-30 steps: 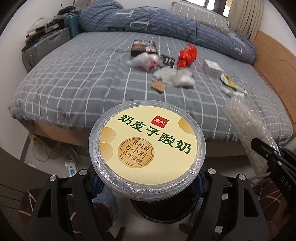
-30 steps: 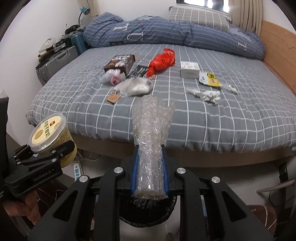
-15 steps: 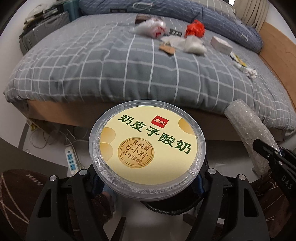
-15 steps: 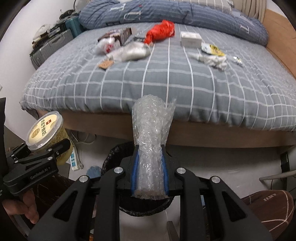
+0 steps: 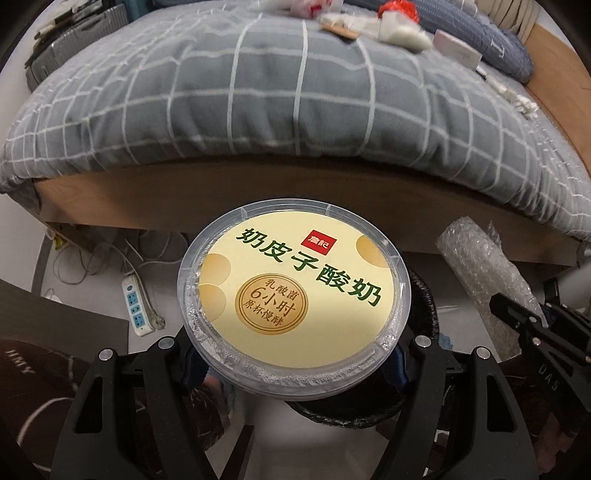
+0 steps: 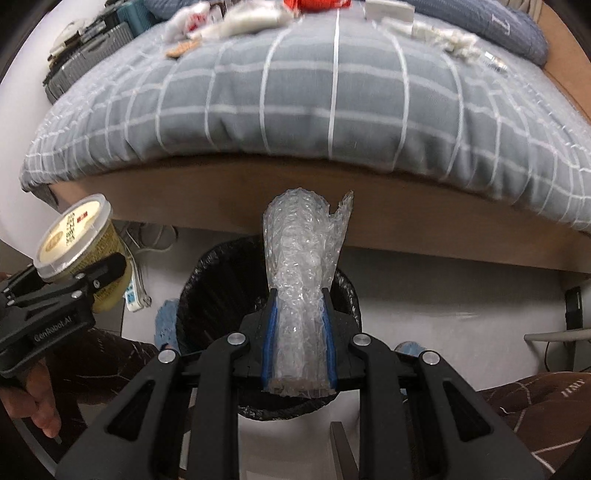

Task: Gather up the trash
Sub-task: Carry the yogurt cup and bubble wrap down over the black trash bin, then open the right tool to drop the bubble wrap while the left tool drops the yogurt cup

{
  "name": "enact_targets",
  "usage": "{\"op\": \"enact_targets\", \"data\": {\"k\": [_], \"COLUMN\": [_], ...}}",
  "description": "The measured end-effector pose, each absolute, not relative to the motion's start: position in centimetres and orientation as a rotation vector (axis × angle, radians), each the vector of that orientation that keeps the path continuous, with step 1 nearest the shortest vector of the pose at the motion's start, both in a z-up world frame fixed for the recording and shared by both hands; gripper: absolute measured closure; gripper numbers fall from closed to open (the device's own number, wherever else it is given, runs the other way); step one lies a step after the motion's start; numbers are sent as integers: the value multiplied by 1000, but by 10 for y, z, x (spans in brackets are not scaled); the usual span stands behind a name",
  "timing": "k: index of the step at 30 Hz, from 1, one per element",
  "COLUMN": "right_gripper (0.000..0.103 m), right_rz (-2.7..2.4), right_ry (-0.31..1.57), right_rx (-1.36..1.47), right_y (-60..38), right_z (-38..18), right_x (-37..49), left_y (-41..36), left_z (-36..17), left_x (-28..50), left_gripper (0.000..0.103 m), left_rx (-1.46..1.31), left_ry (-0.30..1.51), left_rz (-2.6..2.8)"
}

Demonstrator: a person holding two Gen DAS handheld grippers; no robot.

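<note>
My left gripper (image 5: pixel 295 363) is shut on a round yogurt tub (image 5: pixel 293 293) with a cream lid and clear rim; the tub fills the middle of the left wrist view and hides most of the black-lined trash bin (image 5: pixel 424 306) below it. My right gripper (image 6: pixel 298 347) is shut on a roll of bubble wrap (image 6: pixel 303 269) that stands up between the blue pads, right above the trash bin (image 6: pixel 221 280). In the right wrist view the left gripper (image 6: pixel 79 282) with the yogurt tub (image 6: pixel 75 232) hangs left of the bin. The bubble wrap (image 5: pixel 480 266) shows at the right of the left wrist view.
The bed (image 6: pixel 314 92) with a grey checked cover rises behind the bin, its wooden frame (image 5: pixel 258 199) close. More litter (image 6: pixel 236 18) lies on the cover. A white power strip (image 5: pixel 137 312) and cables lie on the floor at left. A hand (image 6: pixel 38 391) holds the left handle.
Both grippers have sunk and tipped down; the bed top slid up out of view and the trash bin now sits under the bubble wrap. Both grips are unchanged.
</note>
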State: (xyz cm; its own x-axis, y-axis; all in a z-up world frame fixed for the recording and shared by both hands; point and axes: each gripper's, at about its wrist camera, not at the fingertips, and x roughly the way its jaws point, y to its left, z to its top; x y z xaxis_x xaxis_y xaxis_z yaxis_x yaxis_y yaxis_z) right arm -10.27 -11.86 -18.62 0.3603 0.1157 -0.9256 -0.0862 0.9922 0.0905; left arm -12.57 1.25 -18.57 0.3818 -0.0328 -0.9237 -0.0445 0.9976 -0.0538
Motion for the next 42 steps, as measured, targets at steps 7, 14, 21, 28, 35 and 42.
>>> {"op": "enact_targets", "data": {"k": [7,14,21,28,35,42], "right_gripper": [83,82,69,35,13,9], "right_rz": [137,170,217,160,55,-64], "right_ry": [1243,1295,1296,1278,1253,1235], "right_rx": [12,-7,-28,-20,13,55], "right_y": [-108,-89,-64,-89,-133,-181], "right_z": [-214,-236,-247,-245,-241,-236], "right_x": [-98,-90,-87,-93,-99,-108], "left_y": [15,35,55,36,-2,-45], "left_z": [-220,-237,-246,-257,-267,-272], "left_x": [-119,-122,-126,-121,-115,-113], "left_gripper": [31,31,31,31,31,31], "left_rx": [-91,-106,-129,-131,-87,-46], "left_ry": [1217,1248,1276,1305,1332,1349], "left_rz": [7,28,71,26,-44,-126]}}
